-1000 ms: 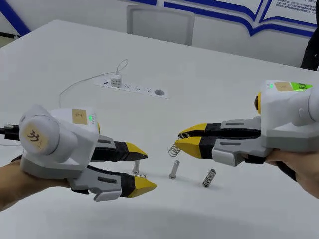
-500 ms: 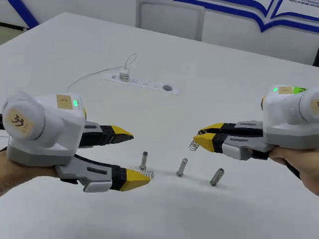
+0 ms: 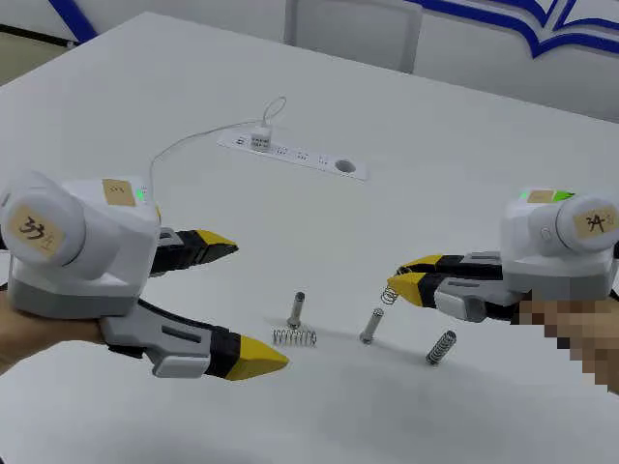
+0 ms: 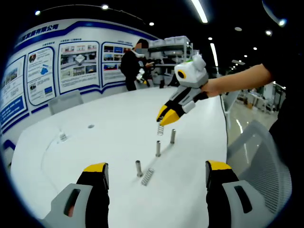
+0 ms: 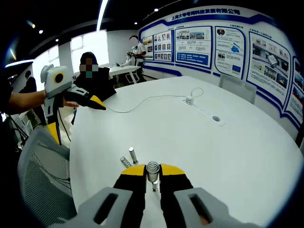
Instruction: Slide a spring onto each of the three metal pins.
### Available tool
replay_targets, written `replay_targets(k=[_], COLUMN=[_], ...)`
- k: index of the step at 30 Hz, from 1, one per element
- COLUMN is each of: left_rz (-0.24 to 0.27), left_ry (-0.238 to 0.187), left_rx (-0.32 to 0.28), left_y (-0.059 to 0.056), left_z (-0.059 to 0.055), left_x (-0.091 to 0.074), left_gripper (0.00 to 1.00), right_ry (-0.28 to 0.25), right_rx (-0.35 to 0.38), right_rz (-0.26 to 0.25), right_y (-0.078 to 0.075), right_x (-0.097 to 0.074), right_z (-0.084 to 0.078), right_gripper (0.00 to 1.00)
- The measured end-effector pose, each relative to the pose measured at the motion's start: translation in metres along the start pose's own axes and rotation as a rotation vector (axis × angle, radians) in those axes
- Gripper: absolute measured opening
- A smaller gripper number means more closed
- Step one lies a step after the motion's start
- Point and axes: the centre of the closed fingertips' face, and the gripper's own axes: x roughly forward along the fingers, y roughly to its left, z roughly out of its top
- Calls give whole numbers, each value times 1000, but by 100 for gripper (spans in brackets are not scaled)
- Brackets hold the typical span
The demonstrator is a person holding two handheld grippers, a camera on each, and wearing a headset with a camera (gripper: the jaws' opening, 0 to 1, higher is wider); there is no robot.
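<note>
The white desk [image 3: 455, 174] carries everything, and the middle pin [image 3: 371, 325] stands upright on it. Left of that pin the left gripper [image 3: 240, 302] hangs above the desk with its jaws spread wide and nothing between them. Just right of the pin and above it, the right gripper [image 3: 399, 274] has its jaws closed on a spring [image 3: 389, 293], which hangs from the tips close to the pin's top. A power strip [image 3: 300, 155] lies well beyond the pin, a white cable trailing from it. A second pin [image 3: 295, 309] stands just left of the middle one. A loose spring [image 3: 294, 337] lies flat to the pin's left, nearer the person. An upright spring [image 3: 441, 347] stands to its right; whether a pin runs through it, I cannot tell.
</note>
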Motion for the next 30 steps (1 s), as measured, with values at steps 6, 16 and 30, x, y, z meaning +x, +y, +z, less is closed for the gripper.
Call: replay_targets(k=[6,16,30], left_rz=[36,64,40], left_ry=[-5,-25,8], left_rx=[-36,-64,-63], left_y=[9,16,8], left_z=[-4,-3,-12], left_x=[-1,-2,0], left_gripper=[95,100,100], right_ry=[11,50,87], right_rx=[13,6,-5], right_rz=[5,-6,-15], right_y=[0,-4,0], right_x=[8,18,31], right_z=[-8,-20,-39], right_gripper=[10,10,11])
